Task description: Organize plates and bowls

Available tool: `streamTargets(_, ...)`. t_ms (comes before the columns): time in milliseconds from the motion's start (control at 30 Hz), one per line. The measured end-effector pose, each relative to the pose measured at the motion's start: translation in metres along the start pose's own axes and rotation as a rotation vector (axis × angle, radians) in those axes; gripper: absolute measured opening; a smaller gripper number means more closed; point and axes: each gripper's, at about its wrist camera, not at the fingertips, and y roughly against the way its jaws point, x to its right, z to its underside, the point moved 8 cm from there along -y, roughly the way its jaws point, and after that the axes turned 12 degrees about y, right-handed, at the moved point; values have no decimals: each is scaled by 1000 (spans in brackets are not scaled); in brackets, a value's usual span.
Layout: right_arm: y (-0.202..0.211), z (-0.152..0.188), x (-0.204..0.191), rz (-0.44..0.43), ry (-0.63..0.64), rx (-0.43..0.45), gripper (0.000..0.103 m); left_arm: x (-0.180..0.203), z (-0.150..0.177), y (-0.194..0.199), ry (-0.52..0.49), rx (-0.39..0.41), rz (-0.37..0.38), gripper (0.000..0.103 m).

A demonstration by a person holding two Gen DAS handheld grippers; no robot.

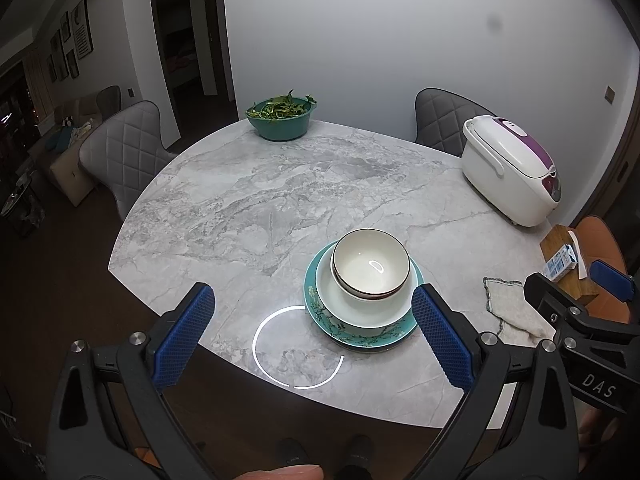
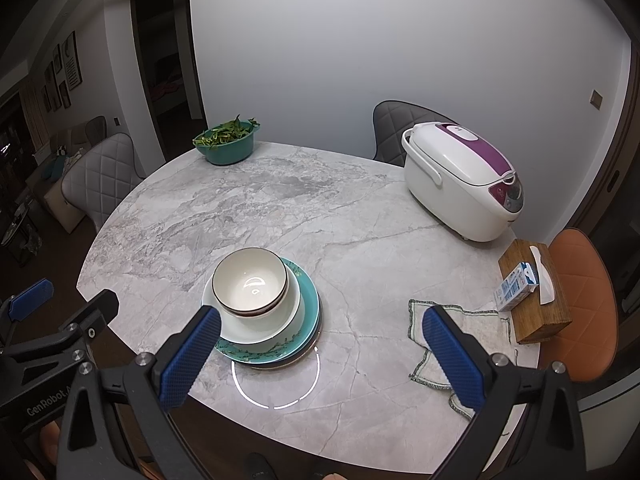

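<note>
A stack of dishes stands near the front edge of the marble table (image 1: 280, 200) (image 2: 320, 220). At the bottom lies a teal floral plate (image 1: 356, 338) (image 2: 308, 312), on it a white shallow dish (image 1: 340, 308) (image 2: 288, 312), and on top nested cream bowls (image 1: 370, 266) (image 2: 250, 282) with dark rims. My left gripper (image 1: 316, 328) hangs open above the table's front edge, its right finger beside the stack. My right gripper (image 2: 322, 350) is open too, its left finger in front of the stack. Neither holds anything.
A teal bowl of greens (image 1: 280, 118) (image 2: 228, 142) sits at the far edge. A white and purple rice cooker (image 1: 508, 168) (image 2: 460, 180) stands at the right. A cloth (image 1: 508, 308) (image 2: 440, 340), a wooden tissue box (image 2: 532, 292) and a small carton (image 2: 514, 286) lie at the right. Chairs ring the table.
</note>
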Motion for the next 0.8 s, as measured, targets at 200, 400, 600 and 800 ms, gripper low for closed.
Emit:
streamTargets(200,0,0,-1,0,0,0,103,1,2,1,2,0,1,100)
streamTargets(400,0,0,0,0,1,0,103,1,2,1,2,0,0,100)
streamTargets(600,0,0,0,0,3,1,103,0,1,1,2,-1,4,100)
streamTargets(800,0,0,1,-1,2,0,103,1,3,1,2,0,0,100)
